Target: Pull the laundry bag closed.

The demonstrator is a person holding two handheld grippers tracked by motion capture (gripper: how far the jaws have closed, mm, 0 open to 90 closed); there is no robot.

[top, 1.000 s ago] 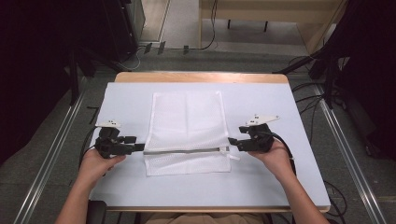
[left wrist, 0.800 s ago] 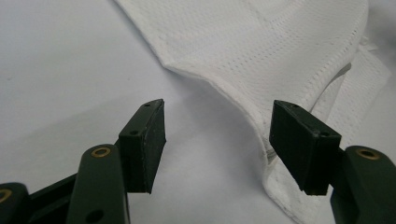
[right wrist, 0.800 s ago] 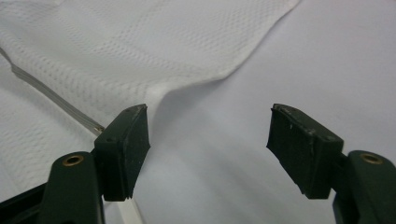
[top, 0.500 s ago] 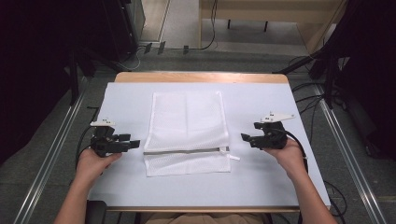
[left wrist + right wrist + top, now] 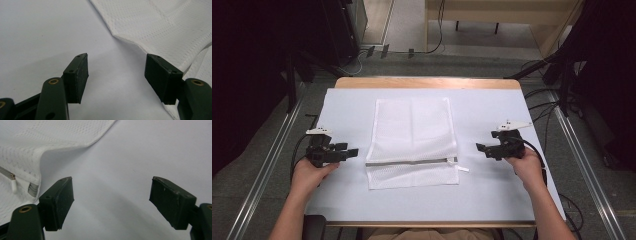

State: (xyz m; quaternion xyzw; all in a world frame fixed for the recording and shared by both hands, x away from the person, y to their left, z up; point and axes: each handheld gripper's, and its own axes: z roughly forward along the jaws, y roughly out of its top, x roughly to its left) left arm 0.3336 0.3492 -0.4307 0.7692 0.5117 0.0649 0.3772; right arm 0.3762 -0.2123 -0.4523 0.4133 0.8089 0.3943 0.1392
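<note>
In the left gripper view, the left gripper (image 5: pixel 116 75) has its 2 black jaws spread wide with nothing between them, hovering over bare pale tabletop; the edge of the white mesh zippered laundry bag (image 5: pixel 165 27) runs just beyond and beside the right-hand jaw. In the right gripper view, the right gripper (image 5: pixel 111 200) likewise stands with its 2 jaws apart and empty, the bag's lifted edge and the end of the grey zipper with its small white pull tab (image 5: pixel 14 185) lying off to the left jaw's side.

From the high view, the bag lies flat in the middle of the white rectangular table cover (image 5: pixel 347 107), the zipper running across its near part. Each gripper sits beside the bag, apart from it, pointing inward, held by a hand (image 5: pixel 309 175).
</note>
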